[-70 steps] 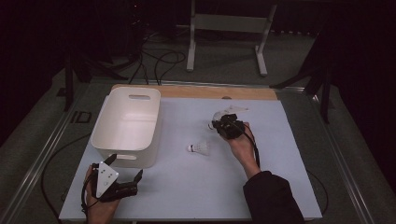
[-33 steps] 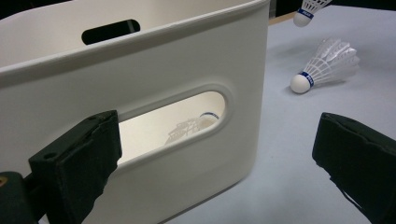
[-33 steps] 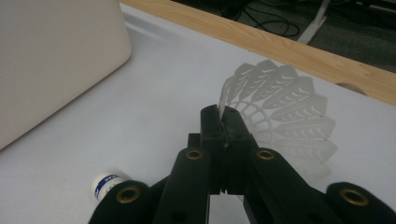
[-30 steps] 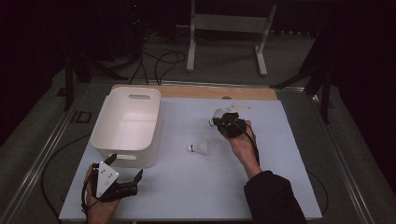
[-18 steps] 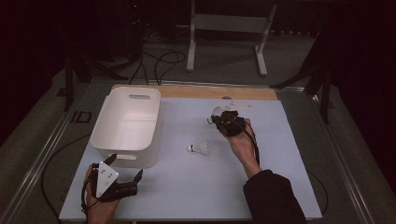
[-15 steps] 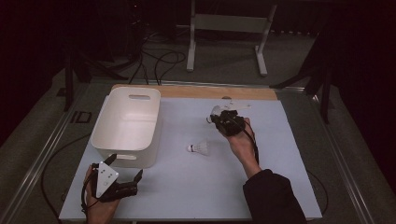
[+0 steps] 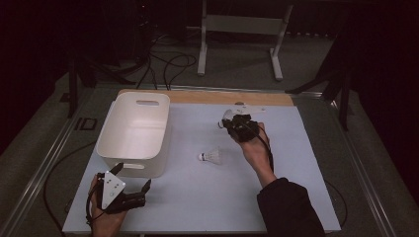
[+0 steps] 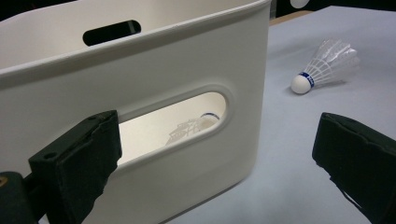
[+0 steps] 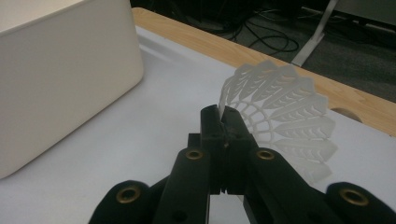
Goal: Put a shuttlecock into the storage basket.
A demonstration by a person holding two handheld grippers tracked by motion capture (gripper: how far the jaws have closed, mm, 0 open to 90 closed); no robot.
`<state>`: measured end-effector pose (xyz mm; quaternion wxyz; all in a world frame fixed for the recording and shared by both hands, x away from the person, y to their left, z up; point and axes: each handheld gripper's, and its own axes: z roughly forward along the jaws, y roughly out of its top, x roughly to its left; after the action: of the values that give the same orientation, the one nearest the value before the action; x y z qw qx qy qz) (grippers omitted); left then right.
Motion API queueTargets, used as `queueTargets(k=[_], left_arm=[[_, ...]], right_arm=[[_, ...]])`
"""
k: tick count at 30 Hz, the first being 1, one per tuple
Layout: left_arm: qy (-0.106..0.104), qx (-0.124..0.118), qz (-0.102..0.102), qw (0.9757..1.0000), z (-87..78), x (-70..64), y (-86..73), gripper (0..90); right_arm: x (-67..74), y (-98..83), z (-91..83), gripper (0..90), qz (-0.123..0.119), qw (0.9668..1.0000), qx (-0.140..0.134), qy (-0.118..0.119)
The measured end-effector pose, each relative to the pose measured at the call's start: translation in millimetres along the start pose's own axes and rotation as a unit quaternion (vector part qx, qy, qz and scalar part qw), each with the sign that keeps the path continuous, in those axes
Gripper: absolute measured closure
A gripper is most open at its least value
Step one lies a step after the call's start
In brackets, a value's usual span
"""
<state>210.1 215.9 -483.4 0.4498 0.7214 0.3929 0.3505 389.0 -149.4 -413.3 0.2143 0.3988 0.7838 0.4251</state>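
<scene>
so the white shuttlecock (image 9: 280,116) is pinched by its skirt edge in the right gripper (image 9: 223,122), jaws clamped tight on it, up over the far side of the table (image 7: 296,197). second shuttlecock (image 7: 211,155) lies mid-table, another sits inside the white bin (image 7: 133,131). left gripper (image 8: 219,154) hangs wide open and empty by the bin's near wall

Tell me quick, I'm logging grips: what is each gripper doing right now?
Left gripper: open, holding nothing, beside the white bin.
Right gripper: closed on a shuttlecock's skirt.
</scene>
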Motion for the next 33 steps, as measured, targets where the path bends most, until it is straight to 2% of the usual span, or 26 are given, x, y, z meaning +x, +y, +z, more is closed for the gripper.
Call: queueTargets(k=[14, 33], left_arm=[[0.001, 0.0, -0.001, 1.0, 0.1, 0.0, 0.0, 1.8], [0.001, 0.0, -0.001, 1.0, -0.2, 0.4, 0.0, 1.8]], right_arm=[[2.8, 4.6, -0.6, 89.9, -0.003, 1.0, -0.004, 0.0], [15.1, 19.8, -5.1, 90.0, -0.017, 0.9996, -0.019, 0.01]])
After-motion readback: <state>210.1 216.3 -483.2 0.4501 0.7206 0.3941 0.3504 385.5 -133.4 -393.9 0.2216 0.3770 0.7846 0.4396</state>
